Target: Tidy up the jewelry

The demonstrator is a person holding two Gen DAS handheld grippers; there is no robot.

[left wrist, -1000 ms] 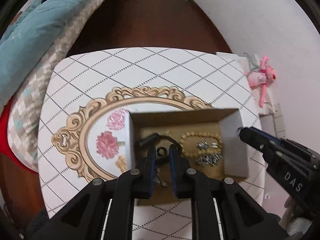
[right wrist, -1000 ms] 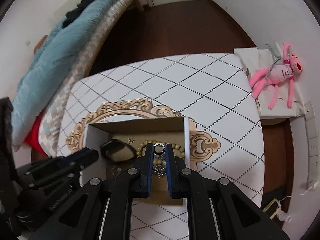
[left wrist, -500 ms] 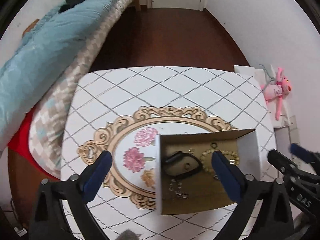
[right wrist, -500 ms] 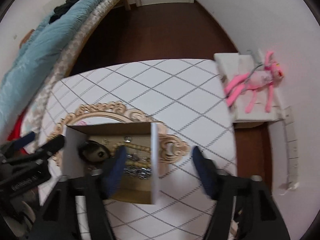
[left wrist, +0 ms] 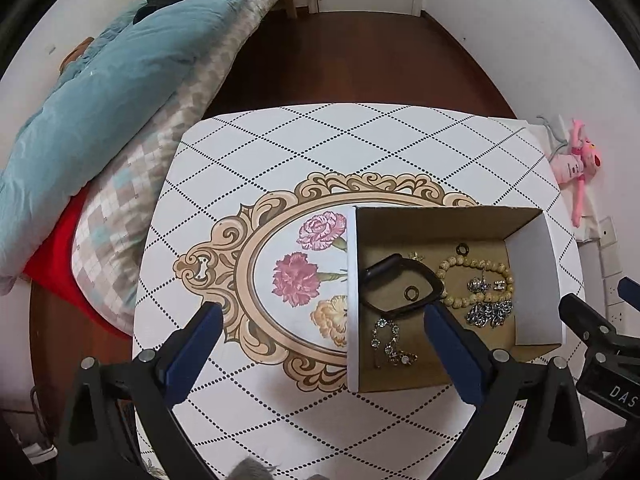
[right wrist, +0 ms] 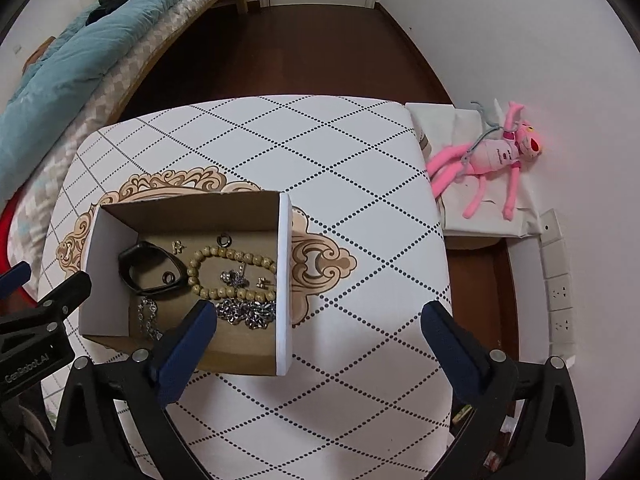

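A: Bedroom lot, quilted surface [left wrist: 320, 140]. Left claw [left wrist: 320, 344]: spread wide, nothing between, straddling the left wall of the box [left wrist: 352, 300]. Right claw [right wrist: 316, 340]: jaws opening, nothing held, straddling the right wall.

B: Contents?

A: All inside the box: black band [left wrist: 400, 284], bead bracelet [left wrist: 476, 280], silver chain [right wrist: 248, 314], small rings.

B: Hazards?

A: Likely a finger catching a wall and tipping the light box; chains tangling together.

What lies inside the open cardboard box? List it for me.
Inside the cardboard box: a black bangle, a tan wooden bead bracelet, a silver chain heap, a crystal strand, small rings and earrings. The left gripper's finger covers the floor's near part.
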